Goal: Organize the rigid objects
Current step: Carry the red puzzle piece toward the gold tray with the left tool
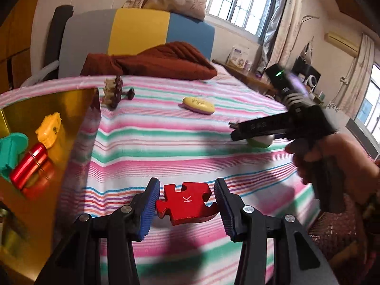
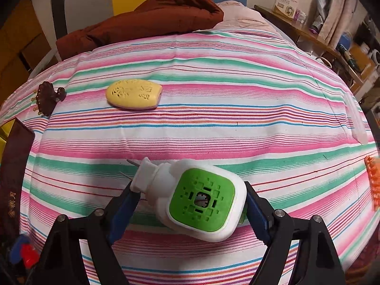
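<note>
A red jigsaw-shaped piece marked K [image 1: 186,203] lies on the striped bed cover between the fingers of my left gripper [image 1: 187,210]; the left pad touches it, the right pad stands just off it. My right gripper [image 2: 190,204] straddles a white plug-in device with a green perforated face [image 2: 199,199]; its jaws are open around it, seemingly touching on the left only. The right gripper also shows in the left wrist view [image 1: 258,130], over that device [image 1: 260,141]. A yellow carved oval [image 2: 134,93] and a dark brown hair claw [image 2: 48,98] lie farther back.
A gold-lined box [image 1: 78,109] at left holds a yellow piece [image 1: 51,128], a red cylinder [image 1: 29,165] and a teal piece [image 1: 10,149]. A maroon quilt [image 2: 147,16] lies at the bed's head. An orange object [image 2: 374,180] sits at the right edge.
</note>
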Available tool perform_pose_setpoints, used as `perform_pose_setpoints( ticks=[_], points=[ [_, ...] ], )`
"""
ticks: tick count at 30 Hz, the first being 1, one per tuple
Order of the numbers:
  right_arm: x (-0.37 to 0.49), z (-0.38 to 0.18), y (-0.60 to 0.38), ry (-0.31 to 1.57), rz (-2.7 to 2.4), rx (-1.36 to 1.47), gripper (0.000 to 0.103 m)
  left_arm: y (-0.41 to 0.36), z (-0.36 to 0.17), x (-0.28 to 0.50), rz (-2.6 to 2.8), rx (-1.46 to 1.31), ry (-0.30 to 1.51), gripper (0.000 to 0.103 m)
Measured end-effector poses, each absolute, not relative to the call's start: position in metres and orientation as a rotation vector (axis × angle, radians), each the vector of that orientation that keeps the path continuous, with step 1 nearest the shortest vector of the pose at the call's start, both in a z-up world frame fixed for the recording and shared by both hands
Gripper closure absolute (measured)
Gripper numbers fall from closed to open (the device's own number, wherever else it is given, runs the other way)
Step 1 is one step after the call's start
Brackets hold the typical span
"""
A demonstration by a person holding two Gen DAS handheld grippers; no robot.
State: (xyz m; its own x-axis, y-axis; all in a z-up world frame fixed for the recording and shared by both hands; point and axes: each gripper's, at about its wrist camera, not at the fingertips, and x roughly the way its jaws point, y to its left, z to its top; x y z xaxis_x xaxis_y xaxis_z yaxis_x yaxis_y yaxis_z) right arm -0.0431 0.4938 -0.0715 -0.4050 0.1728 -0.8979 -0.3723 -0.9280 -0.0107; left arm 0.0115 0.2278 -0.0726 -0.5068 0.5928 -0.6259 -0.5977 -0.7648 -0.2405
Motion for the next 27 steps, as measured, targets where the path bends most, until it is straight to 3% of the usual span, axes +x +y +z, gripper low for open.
perform_pose_setpoints(
  ticks=[13, 27],
  points=[
    [-0.042, -0.073, 0.495, 0.27, 2.359, -1.491, 0.019, 0.184, -0.032, 0.027, 2.344, -0.785, 0.023, 0.055],
    [-0.036, -0.053, 0.493, 0.254, 2.431, -1.327, 0.019, 0.105, -0.055, -0.02, 2.486, -0.991, 0.013, 0.055]
  ],
)
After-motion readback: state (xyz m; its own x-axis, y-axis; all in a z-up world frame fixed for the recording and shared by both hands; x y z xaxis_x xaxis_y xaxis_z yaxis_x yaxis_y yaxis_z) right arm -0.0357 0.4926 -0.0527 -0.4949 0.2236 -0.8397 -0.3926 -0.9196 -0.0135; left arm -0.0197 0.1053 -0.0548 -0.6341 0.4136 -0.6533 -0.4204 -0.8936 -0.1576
